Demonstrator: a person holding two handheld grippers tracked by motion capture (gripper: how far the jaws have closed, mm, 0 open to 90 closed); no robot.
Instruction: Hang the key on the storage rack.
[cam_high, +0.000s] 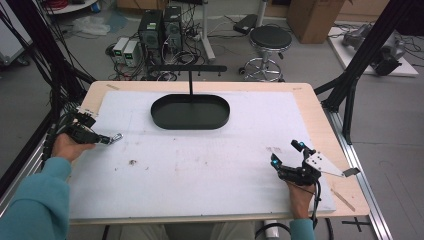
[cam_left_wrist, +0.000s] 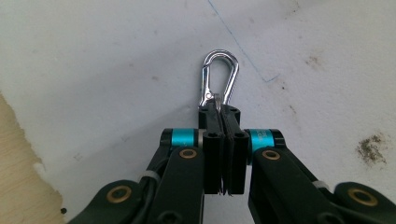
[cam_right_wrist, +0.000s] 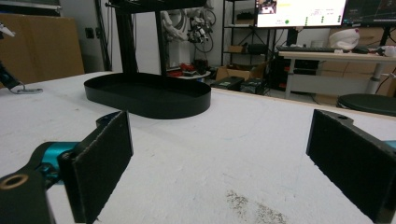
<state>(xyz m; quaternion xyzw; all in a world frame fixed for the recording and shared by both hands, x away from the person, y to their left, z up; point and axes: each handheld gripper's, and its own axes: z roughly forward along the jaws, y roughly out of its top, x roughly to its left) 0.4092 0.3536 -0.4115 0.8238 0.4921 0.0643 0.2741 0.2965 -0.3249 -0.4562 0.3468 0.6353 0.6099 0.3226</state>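
The left tongs (cam_left_wrist: 223, 116) are clamped on the base of a silver carabiner (cam_left_wrist: 218, 79), whose loop sticks out past the pads toward twelve o'clock, just above the white tabletop (cam_high: 200, 160). In the high view it sits at nine o'clock. The right tongs (cam_high: 286, 152), at four o'clock, gape wide with nothing between them. A black oval tray (cam_high: 190, 112) stands at twelve o'clock.

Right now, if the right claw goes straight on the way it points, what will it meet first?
Probably the black oval metal tray. The open right claw has bare white table cover just ahead, and the tray lies beyond, a little left of centre, so it might pass just beside it.
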